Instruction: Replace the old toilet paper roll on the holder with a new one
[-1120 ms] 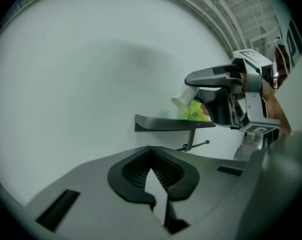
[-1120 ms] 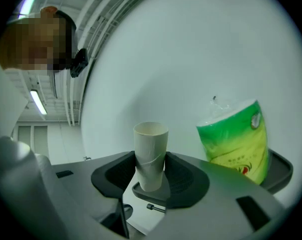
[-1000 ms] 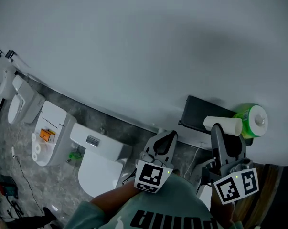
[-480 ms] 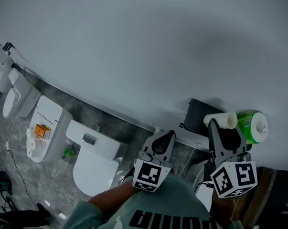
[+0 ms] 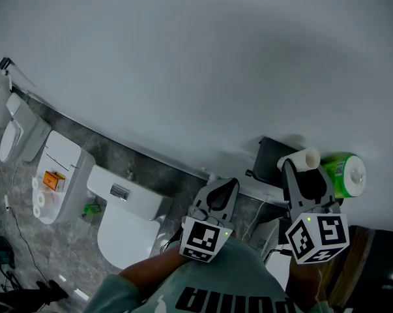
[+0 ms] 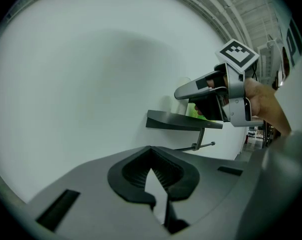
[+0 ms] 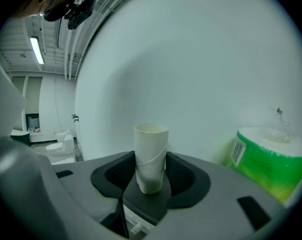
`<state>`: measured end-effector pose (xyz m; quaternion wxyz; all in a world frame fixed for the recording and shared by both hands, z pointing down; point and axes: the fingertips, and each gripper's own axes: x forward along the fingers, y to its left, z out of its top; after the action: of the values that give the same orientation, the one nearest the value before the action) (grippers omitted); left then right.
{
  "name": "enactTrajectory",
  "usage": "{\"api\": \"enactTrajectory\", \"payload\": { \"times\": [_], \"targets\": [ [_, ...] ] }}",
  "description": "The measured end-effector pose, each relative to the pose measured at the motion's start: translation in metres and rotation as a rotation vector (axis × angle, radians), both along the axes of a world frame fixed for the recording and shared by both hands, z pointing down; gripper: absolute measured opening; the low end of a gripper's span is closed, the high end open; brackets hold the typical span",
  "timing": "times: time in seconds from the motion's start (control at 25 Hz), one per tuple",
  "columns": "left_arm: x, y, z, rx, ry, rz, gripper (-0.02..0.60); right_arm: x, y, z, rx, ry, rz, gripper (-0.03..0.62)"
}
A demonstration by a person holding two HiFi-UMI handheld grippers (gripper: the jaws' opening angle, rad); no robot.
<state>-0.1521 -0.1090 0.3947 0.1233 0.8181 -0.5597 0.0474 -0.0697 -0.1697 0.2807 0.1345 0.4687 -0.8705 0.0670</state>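
Note:
My right gripper (image 5: 299, 169) is shut on an empty white cardboard tube (image 5: 300, 158), held just in front of the black holder shelf (image 5: 269, 156) on the wall. In the right gripper view the tube (image 7: 151, 156) stands upright between the jaws. A new roll in green wrapping (image 5: 343, 173) sits to the right of the shelf, and the roll (image 7: 269, 159) also appears beside the tube. My left gripper (image 5: 222, 190) hangs lower left of the holder, shut with nothing in it. The left gripper view looks over its jaws (image 6: 152, 173) at the shelf (image 6: 183, 121) and its bare rod (image 6: 203, 145).
A white wall fills most of the head view. Several white toilets (image 5: 128, 220) stand along its foot on a grey stone floor, one with an orange box (image 5: 50, 180) on it. The person's teal top (image 5: 216, 285) fills the bottom edge.
The right gripper has rolled and sunk slightly with the tube still in its jaws, staying by the shelf. The left gripper has kept its place.

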Motion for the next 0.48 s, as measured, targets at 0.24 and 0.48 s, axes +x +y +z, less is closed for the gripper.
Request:
{"api": "enactTrajectory", "payload": {
  "times": [0.24,0.48],
  "targets": [
    [-0.0011,0.0007,0.0016,-0.006,0.002,0.007,0.003,-0.0012,-0.0008,0.0014,-0.014,-0.026,-0.003,0.192],
    [0.0054,0.0042,0.0008,-0.005,0.004,0.027,0.004,0.0031,0.0025,-0.0031,-0.015,-0.050,0.005,0.202]
  ]
}}
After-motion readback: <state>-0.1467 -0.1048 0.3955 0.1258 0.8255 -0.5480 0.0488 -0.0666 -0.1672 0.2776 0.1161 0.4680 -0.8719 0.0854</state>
